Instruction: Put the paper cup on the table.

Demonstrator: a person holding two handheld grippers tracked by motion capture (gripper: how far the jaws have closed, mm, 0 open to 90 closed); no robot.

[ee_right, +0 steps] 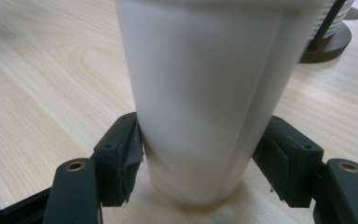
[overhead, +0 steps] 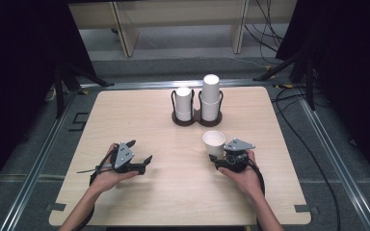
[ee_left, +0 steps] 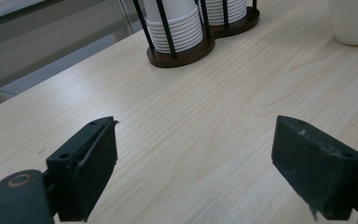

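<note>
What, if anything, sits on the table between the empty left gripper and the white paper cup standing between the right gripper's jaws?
Nothing visible does. From the left gripper to the white paper cup runs bare light wooden table. The dark two-ring cup holder with its white cup stacks stands farther back, off that line.

Both grippers, left and right, are black with grey three-cornered top plates, black cables trailing toward six o'clock, blocky dark jaws with small screw holes and a brass-ringed pivot, held on bare forearms without sleeves.
</note>
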